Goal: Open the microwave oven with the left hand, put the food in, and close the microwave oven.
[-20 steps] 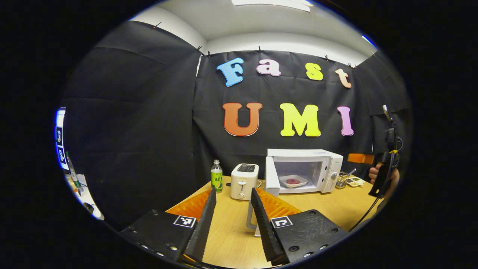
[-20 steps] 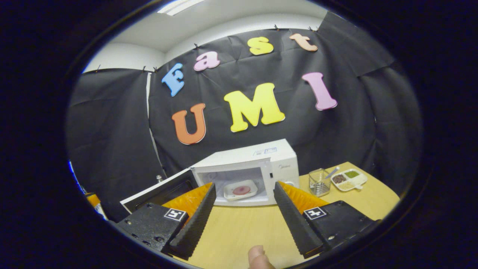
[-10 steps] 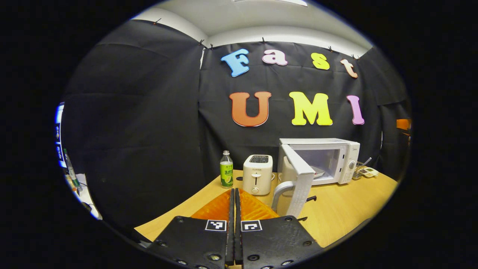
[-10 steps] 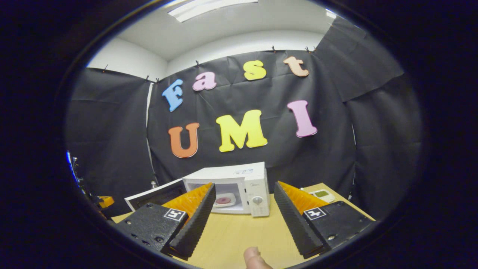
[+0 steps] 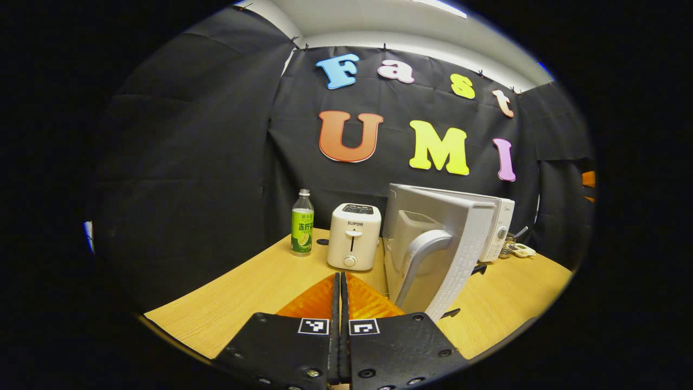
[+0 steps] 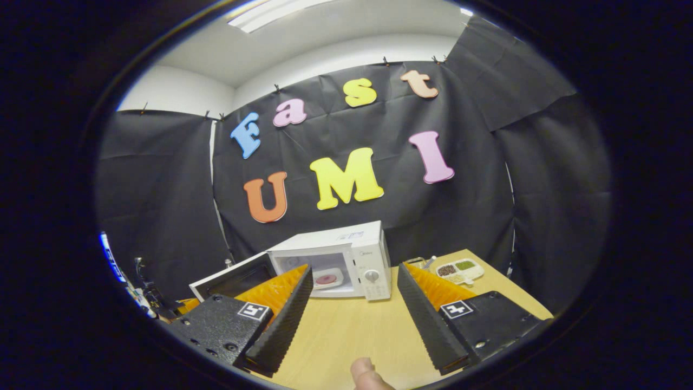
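On the counter point(image 5: 243, 292) | microwave door point(image 5: 433, 254) half open; stiff, hinged, light; best pushed flat beside handle point(image 5: 419, 257) | left gripper point(image 5: 340, 303) jaws closed, empty; right gripper point(image 6: 352, 303) jaws wide

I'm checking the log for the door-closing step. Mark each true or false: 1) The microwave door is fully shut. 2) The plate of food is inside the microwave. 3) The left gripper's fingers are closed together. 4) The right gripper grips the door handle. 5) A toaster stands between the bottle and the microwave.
1) False: the microwave door stands open.
2) True: the plate of food sits inside the microwave.
3) True: the left gripper has its fingers together, holding nothing.
4) False: the right gripper is open, away from the microwave.
5) True: the toaster stands between the bottle and the microwave.
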`<state>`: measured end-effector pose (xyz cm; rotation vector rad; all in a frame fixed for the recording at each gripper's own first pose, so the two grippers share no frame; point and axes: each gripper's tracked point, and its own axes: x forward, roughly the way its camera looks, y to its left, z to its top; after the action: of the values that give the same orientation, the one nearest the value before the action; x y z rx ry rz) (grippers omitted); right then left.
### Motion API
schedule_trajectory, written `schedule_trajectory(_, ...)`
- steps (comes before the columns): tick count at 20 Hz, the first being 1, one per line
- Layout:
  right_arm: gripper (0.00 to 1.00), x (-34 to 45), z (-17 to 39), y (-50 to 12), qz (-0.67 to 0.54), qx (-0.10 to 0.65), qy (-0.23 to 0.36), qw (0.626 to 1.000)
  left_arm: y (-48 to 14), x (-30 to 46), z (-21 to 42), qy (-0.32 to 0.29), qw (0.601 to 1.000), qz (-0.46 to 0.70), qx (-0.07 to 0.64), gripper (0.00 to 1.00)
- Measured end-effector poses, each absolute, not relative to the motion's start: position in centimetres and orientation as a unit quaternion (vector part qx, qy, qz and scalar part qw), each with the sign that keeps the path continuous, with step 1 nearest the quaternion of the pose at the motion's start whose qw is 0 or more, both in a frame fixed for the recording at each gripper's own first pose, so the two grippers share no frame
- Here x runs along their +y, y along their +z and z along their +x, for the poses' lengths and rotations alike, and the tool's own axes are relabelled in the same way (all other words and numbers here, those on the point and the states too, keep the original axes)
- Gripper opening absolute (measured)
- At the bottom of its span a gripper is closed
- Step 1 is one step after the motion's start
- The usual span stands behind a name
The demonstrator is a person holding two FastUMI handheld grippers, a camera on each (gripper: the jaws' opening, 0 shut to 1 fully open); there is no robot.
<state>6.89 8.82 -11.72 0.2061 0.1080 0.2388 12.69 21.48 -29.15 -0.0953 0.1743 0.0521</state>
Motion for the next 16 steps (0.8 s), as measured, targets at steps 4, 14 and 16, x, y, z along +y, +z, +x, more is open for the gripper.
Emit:
schedule_trajectory(4,1.0,8.2,6.9,-11.1,0.11,0.044,0.118,0.986,-28.5,18.9,13.1,0.003,0.996,-0.027,0.08,0.0)
schedule_trajectory(14,1.0,5.8,6.4,-10.3,0.08,0.026,0.106,0.991,-27.4,12.7,13.8,-0.05,0.995,-0.022,0.083,0.0)
schedule_trajectory(16,1.0,5.2,6.1,-10.2,0.079,0.023,0.104,0.991,-27.7,11.3,14.4,-0.065,0.994,-0.016,0.087,0.0)
